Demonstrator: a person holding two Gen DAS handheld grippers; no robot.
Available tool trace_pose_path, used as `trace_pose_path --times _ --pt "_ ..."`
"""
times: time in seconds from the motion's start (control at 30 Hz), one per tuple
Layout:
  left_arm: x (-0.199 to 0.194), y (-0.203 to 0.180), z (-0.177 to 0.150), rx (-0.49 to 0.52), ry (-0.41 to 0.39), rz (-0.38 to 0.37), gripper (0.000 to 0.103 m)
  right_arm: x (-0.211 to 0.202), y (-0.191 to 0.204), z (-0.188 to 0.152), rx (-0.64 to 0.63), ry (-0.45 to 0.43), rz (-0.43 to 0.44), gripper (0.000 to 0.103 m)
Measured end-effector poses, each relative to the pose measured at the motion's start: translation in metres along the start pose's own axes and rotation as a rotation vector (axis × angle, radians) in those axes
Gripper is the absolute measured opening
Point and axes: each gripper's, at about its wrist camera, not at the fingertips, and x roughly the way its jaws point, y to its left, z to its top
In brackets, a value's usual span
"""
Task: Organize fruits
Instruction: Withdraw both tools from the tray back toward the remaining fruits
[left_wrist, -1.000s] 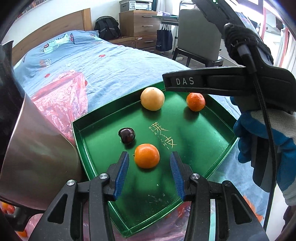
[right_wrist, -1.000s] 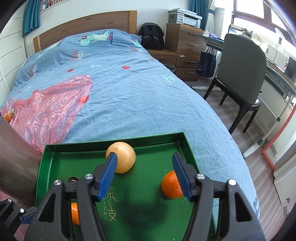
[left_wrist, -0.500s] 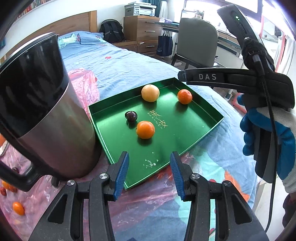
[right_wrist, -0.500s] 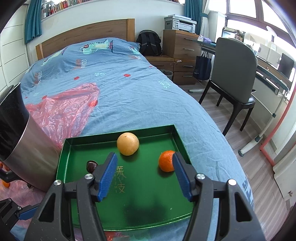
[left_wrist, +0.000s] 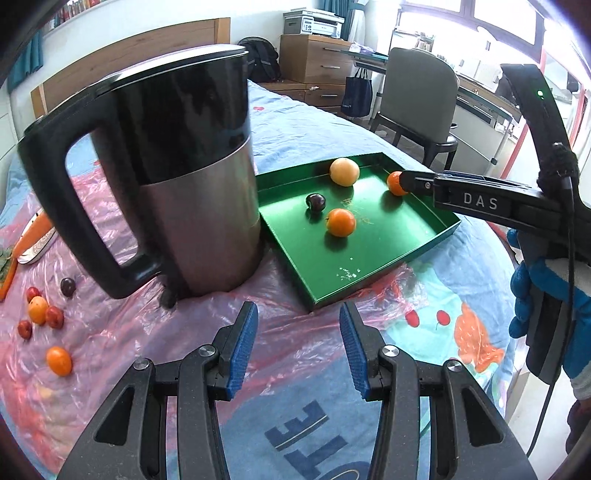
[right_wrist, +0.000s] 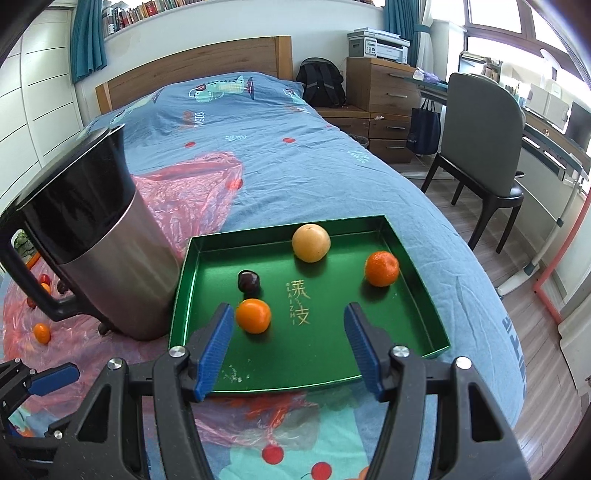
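A tall steel kettle (left_wrist: 192, 177) stands ahead and left of the left tool (left_wrist: 298, 350), blocking its way to the loose fruits (left_wrist: 44, 314) on pink plastic sheeting (left_wrist: 122, 332) far left. The green tray (right_wrist: 424, 295) lies ahead of the right tool (right_wrist: 288, 343), carrying two oranges, a pale fruit and a dark plum (right_wrist: 248, 280). Both tools hang partly open over the bed (right_wrist: 295, 166), gripping nothing.

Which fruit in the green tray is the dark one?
The small plum, near the tray's kettle-side edge. It is deep purple-black; the two oranges and the pale yellow fruit are brighter and bigger.
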Motion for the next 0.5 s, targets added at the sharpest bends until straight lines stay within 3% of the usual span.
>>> trace_pose_path --times 0.5 --pt "-0.035 0.063 -0.044 -0.105 -0.012 0.077 0.041 -0.023 0.078 -0.029 -0.073 0.012 0.100 0.103"
